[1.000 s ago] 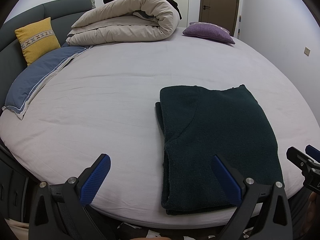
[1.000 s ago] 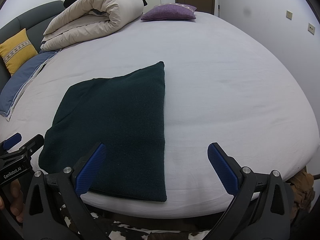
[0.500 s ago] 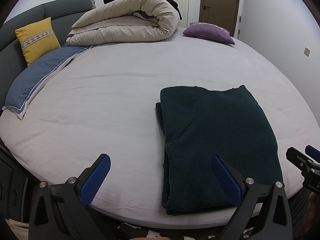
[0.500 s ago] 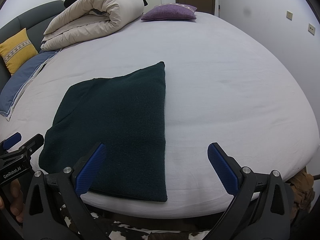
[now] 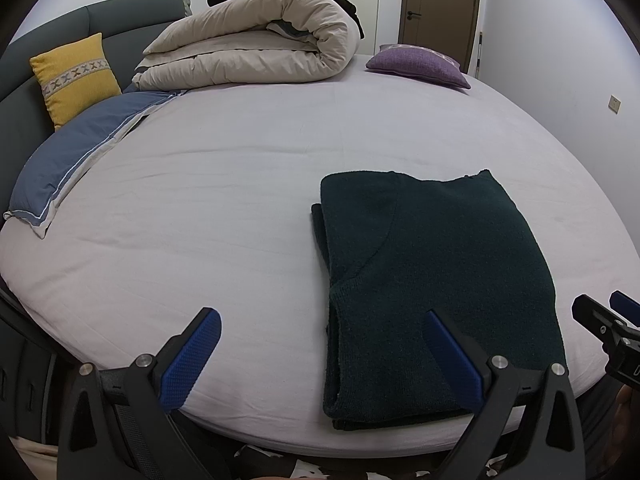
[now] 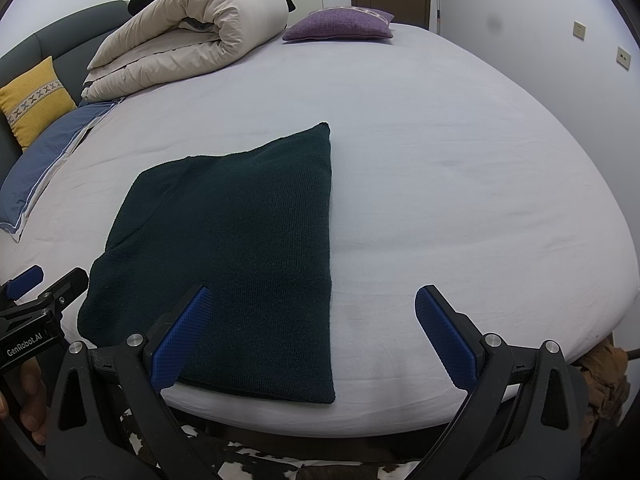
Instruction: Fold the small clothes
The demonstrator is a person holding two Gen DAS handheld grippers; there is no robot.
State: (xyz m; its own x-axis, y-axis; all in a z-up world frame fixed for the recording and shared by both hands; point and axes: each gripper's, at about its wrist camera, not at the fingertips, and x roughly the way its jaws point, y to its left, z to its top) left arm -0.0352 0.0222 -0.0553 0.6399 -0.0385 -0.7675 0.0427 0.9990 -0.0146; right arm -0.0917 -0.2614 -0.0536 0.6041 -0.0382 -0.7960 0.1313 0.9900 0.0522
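Observation:
A dark green knit garment [image 5: 432, 276] lies folded flat into a rectangle near the front edge of the bed [image 5: 224, 208]; it also fills the left middle of the right wrist view as the garment [image 6: 240, 248]. My left gripper [image 5: 320, 348] hovers open over the bed's front edge, its right blue pad above the garment's near left part. My right gripper [image 6: 310, 326] is open too, its left pad above the garment's near right part, its right pad above bare sheet. Neither holds anything.
A rolled beige duvet [image 5: 256, 52] sits at the back, with a purple cushion [image 5: 416, 66], a yellow cushion [image 5: 76, 76] and a blue pillow [image 5: 76, 160] on the left. A grey headboard [image 5: 24, 80] curves behind. A hand [image 6: 28, 396] holds the other gripper at lower left.

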